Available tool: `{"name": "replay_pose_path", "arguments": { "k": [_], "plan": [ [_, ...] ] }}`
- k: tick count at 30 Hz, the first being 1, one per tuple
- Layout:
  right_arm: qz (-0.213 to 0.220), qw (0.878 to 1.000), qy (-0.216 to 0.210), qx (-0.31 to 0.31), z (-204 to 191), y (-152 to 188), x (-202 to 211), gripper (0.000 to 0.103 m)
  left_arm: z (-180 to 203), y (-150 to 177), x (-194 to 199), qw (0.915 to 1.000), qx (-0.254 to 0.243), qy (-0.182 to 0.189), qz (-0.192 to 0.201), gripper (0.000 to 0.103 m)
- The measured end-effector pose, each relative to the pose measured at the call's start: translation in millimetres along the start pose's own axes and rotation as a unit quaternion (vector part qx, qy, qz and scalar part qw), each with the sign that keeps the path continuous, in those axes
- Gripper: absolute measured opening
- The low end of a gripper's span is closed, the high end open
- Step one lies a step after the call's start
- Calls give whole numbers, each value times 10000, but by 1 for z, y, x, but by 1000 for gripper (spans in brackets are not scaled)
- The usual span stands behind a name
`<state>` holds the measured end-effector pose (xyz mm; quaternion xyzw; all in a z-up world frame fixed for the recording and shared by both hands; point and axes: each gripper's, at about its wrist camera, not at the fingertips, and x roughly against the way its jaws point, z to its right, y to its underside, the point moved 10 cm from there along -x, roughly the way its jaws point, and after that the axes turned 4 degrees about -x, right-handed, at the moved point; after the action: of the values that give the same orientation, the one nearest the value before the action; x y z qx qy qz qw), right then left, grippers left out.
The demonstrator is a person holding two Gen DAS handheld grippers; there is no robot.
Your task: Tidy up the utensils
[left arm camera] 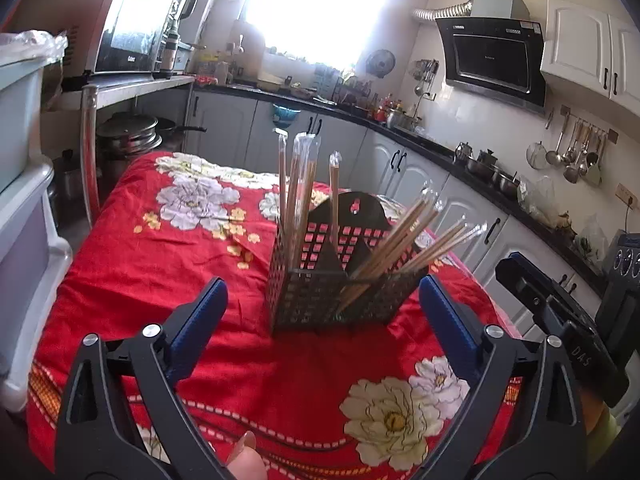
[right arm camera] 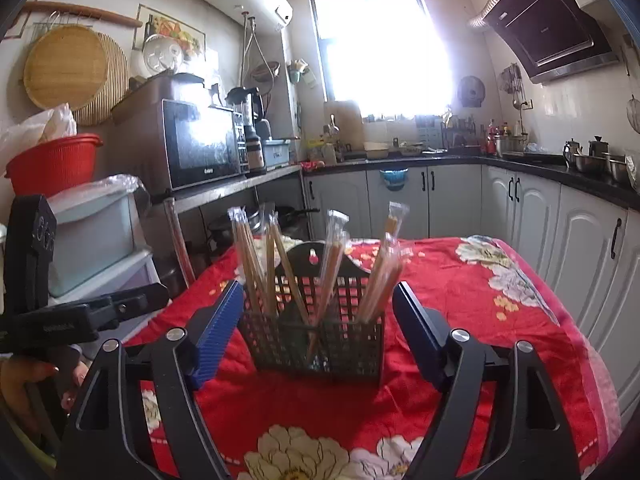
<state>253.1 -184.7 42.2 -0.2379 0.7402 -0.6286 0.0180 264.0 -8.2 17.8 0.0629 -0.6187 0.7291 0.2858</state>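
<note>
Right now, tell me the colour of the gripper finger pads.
Blue, ribbed pads on black arms; clearest in the right wrist view.

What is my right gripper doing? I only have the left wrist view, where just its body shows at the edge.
Observer: The right gripper is open, with nothing between its pads.
Operator: Where is it aimed?
Observer: At the black mesh holder, which is framed between its fingertips in the right wrist view.
Operator: Anything left of the table that I'm missing?
Observer: A red colander sits behind the pale storage bin.
</note>
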Motion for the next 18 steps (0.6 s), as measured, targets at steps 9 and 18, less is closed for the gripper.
{"name": "replay_pose_path", "arguments": {
  "k": [9,18],
  "plan": [
    [-201,9997,75,-105,7,30,11,88,3,27,-1,9996,24,-7,-267,92],
    [-449,9987,205,-119,15,61,17,94,0,52,-2,9992,26,-280,-292,92]
  ]
}}
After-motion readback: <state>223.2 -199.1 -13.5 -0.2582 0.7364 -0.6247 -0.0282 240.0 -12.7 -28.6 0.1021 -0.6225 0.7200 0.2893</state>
